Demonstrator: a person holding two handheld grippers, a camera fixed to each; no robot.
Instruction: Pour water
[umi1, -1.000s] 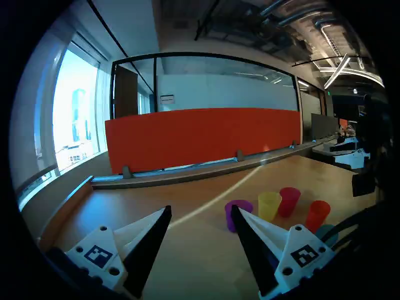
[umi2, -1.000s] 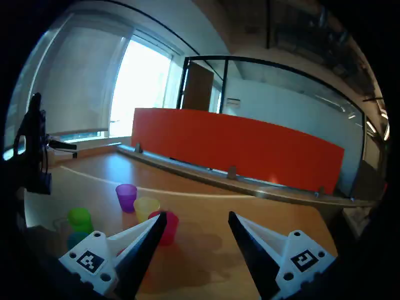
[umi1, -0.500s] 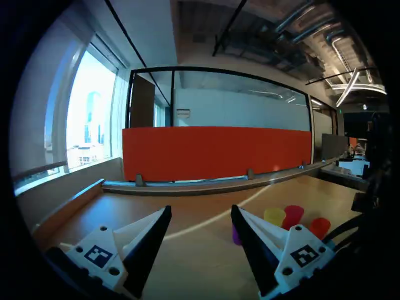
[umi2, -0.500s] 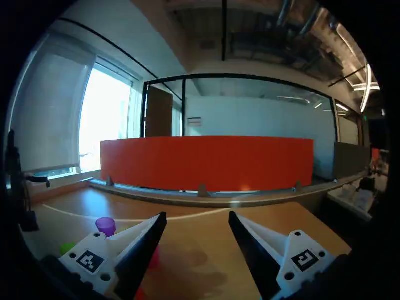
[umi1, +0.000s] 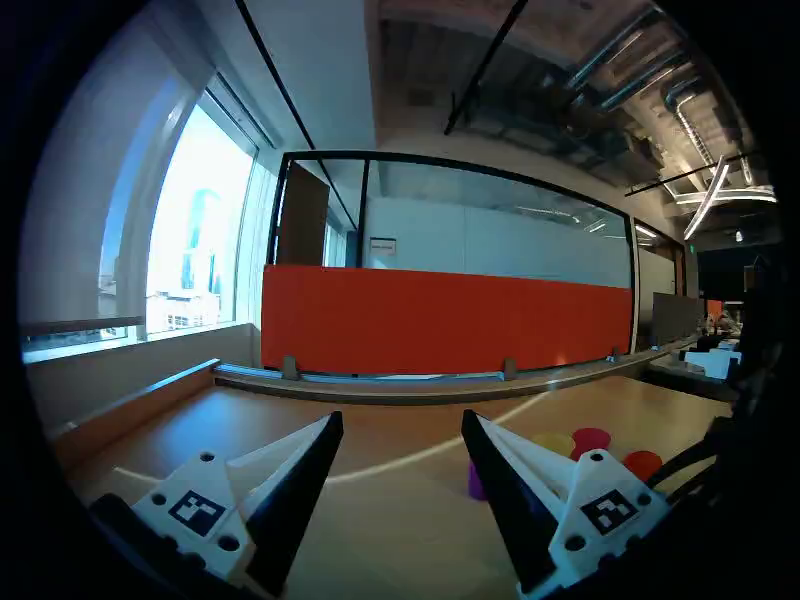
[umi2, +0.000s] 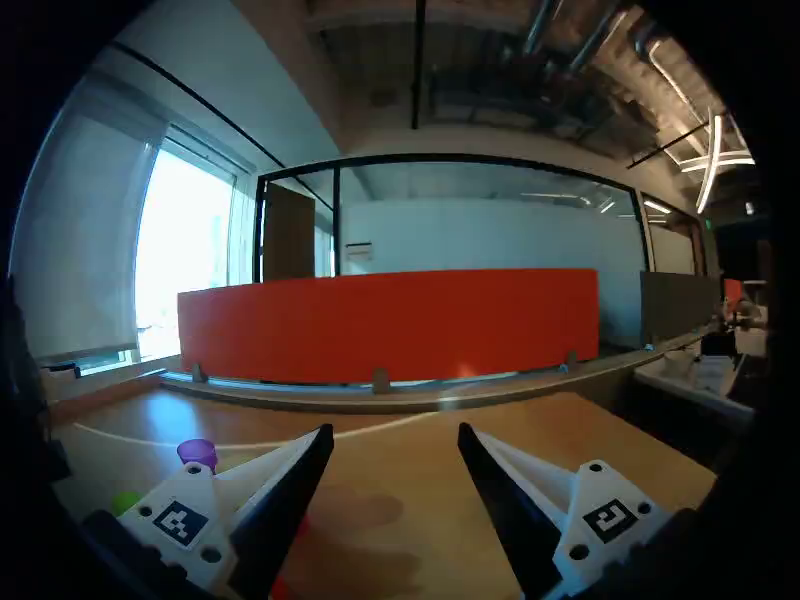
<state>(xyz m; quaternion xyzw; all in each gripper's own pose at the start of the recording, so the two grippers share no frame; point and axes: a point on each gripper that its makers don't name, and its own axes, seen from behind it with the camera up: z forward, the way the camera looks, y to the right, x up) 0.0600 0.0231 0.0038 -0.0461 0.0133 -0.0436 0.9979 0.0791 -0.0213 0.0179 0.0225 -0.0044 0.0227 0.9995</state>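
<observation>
- Gaping wide, the left claw (umi1: 400, 475) grips nothing; its two fingers stand well apart, with bare counter (umi1: 250, 420) showing between them.
- Along the far edge of the counter in the left gripper view runs an upright orange partition (umi1: 445, 322), with a glass wall behind it.
- On the near side of the orange partition, toward its right end, four cups stand upright on the counter: a purple cup (umi1: 474, 484), a yellow cup (umi1: 555, 438), a pink cup (umi1: 590, 437) and a red-orange cup (umi1: 641, 462).
- The purple cup is the farthest of the four from the partition's right end and is partly hidden behind one finger of the left claw.
- The yellow cup and the pink cup sit just beside each other; whether they touch cannot be told.
- A bright window (umi1: 190, 265) lies beyond the partition's left end.
- The right claw (umi2: 395, 480) is likewise spread wide and grips nothing.
- In the right gripper view the orange partition (umi2: 390, 325) again closes the far edge of the counter (umi2: 500, 430).
- There the purple cup (umi2: 197, 453) stands on the partition's near side, toward its left end.
- A green cup (umi2: 124, 502) sits farther from the partition than the purple cup, partly hidden by a finger of the right claw.
- Whether any cup holds water cannot be told.
</observation>
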